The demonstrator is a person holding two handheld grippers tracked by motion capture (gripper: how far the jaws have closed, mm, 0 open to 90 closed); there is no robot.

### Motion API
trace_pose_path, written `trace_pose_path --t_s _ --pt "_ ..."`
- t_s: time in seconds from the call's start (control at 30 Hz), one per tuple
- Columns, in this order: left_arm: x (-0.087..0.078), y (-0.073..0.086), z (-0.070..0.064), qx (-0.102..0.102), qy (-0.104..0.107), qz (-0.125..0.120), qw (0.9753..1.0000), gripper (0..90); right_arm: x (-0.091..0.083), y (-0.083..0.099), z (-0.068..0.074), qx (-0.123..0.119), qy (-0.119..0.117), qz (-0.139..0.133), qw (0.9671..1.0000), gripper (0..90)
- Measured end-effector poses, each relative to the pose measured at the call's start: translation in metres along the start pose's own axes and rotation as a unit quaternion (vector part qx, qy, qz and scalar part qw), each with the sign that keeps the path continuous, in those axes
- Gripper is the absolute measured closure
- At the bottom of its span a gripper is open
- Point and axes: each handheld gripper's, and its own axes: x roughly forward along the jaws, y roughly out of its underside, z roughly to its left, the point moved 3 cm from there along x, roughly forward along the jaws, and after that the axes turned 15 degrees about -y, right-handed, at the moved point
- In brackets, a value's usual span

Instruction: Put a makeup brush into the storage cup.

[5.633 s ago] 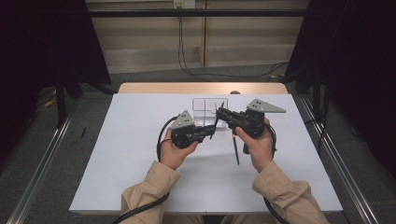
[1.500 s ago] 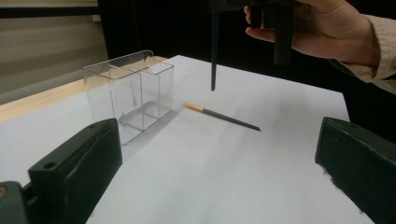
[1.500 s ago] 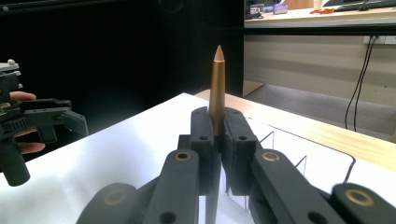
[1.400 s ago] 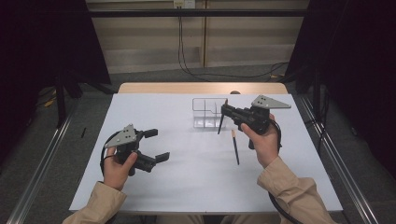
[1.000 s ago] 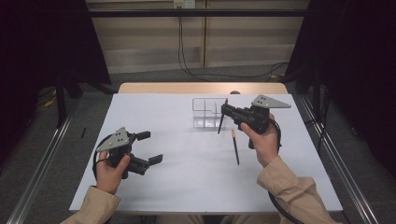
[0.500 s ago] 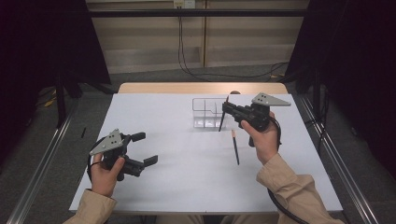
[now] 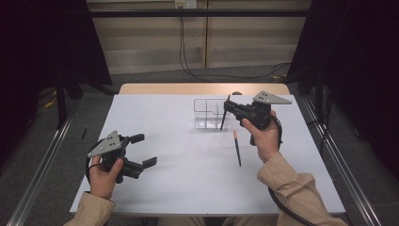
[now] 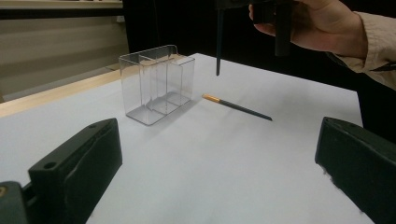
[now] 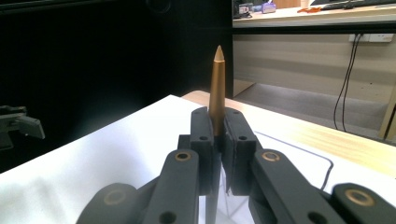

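The right gripper (image 7: 229,106) is clamping its jaws on a dark pencil (image 7: 223,117), holding it nearly upright just above the clear plastic organizer (image 7: 207,114). A second pencil (image 7: 237,148) is lying on the white table (image 7: 188,183) near the organizer, while the left gripper (image 7: 143,150) is hovering with jaws spread wide, well apart

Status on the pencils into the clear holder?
Done: none; the clear holder looks empty. In hand: right gripper shut on a dark pencil, hanging beside the holder. Left: second pencil lies on the table; left gripper is open.
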Motion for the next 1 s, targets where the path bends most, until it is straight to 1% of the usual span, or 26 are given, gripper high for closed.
trace_pose_path --t_s 0.13,0.4,0.7,0.77,0.97,1.0 --pt "0.0 0.001 0.0 -0.004 -0.001 0.001 1.0 0.6 0.001 -0.005 -0.003 -0.006 0.004 0.001 1.0 84.3" --pt "0.001 0.001 -0.001 -0.004 0.002 0.0 1.0 0.6 0.007 -0.01 -0.01 -0.015 0.013 0.006 0.9998 84.2" --pt "0.0 0.002 -0.002 -0.001 0.002 0.002 1.0 0.6 0.006 -0.019 -0.018 -0.024 0.026 0.002 0.9994 84.2" --pt "0.0 0.001 -0.002 -0.005 0.003 0.0 1.0 0.6 0.007 -0.021 -0.02 -0.028 0.028 0.003 0.9992 84.2" --pt "0.002 0.003 -0.002 -0.008 0.007 0.001 0.9999 0.6 0.013 -0.026 -0.024 -0.036 0.037 0.007 0.9987 84.2" --pt "0.002 0.003 -0.002 -0.008 0.007 0.001 0.9999 0.6 0.014 -0.026 -0.026 -0.04 0.039 0.01 0.9984 84.2"
